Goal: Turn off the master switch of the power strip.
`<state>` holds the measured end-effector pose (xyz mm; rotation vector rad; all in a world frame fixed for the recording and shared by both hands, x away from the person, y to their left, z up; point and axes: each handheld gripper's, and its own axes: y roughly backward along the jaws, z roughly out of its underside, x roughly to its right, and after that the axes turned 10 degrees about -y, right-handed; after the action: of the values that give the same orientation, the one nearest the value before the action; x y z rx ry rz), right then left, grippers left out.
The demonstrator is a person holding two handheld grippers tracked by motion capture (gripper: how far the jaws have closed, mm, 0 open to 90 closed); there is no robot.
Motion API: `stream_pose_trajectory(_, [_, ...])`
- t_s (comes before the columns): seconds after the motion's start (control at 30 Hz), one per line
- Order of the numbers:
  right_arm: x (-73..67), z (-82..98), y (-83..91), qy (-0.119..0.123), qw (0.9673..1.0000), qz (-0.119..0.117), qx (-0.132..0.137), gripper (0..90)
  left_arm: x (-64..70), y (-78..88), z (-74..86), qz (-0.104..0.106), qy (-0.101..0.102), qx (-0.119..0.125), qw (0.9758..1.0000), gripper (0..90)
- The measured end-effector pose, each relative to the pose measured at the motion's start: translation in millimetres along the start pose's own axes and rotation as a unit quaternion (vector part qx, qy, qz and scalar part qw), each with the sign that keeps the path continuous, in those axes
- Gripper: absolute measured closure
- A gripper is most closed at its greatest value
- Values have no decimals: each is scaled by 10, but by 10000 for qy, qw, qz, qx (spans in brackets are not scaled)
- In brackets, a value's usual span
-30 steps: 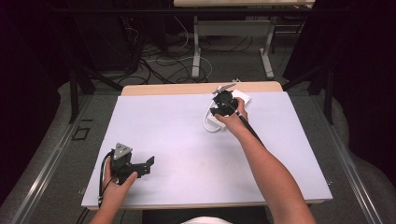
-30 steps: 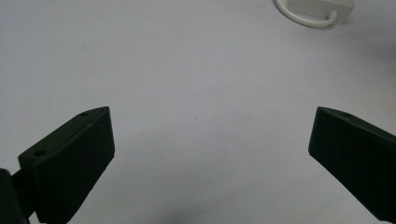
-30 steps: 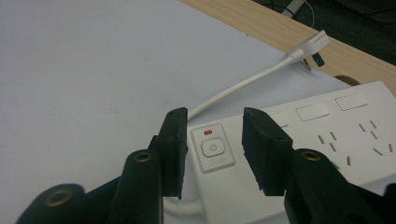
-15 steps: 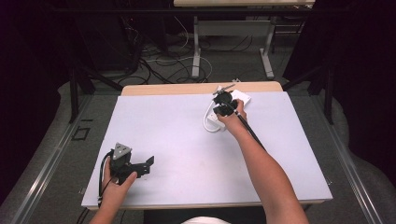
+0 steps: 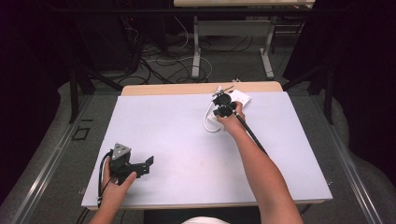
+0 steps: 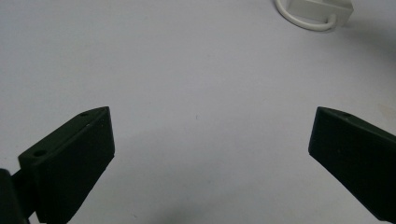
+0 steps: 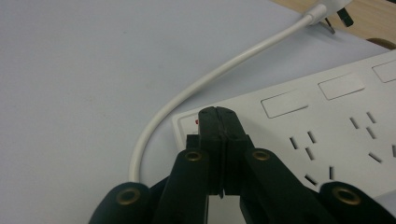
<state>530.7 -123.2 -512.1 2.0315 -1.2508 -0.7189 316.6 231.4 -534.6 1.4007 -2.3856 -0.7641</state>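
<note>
Lying flat at the far right of the smooth pale surface (image 5: 177, 126), the white plastic power strip (image 7: 327, 121) with its looped round cord (image 7: 187, 98) sits under the right gripper (image 7: 218, 114), whose jaws have just closed together, empty; the left gripper (image 6: 210, 140) has its jaws wide apart.

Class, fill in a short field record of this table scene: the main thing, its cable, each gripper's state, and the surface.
Main thing: white plastic power strip, lying flat
Cable: white cord, curving off its end
Right gripper: jaws shut, empty, tips over the strip's end near a red mark
Left gripper: jaws wide open, empty
Surface: pale grey table
</note>
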Motion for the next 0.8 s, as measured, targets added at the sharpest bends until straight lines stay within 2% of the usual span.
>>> stream_pose_trajectory(0.23, [-5,35,-64,-118,9999,-11,-61,900,6,-2,2,8,12,4,10000,7])
stream_pose_trajectory(0.43, [-2,48,-93,-121,9998,6,-140,900,7,-3,2,7,5,9,10000,7])
stream_pose_trajectory(0.47, [4,58,-118,-156,9998,-114,44,900,8,-4,3,9,0,8,10000,7])
stream_pose_trajectory(0.5, [4,54,-98,-159,9998,-22,-92,900,8,-5,3,11,-1,4,10000,7])
stream_pose_trajectory(0.57, [-4,60,-108,-202,9998,-76,-55,900,11,-11,5,8,-3,6,10000,7])
stream_pose_trajectory(0.7, [-29,65,-122,-138,9999,36,-58,900,18,-6,3,19,-20,-6,10000,7])
stream_pose_trajectory(0.8, [-42,64,-127,-137,9999,-1,-55,900,17,-10,5,22,-5,1,10000,7])
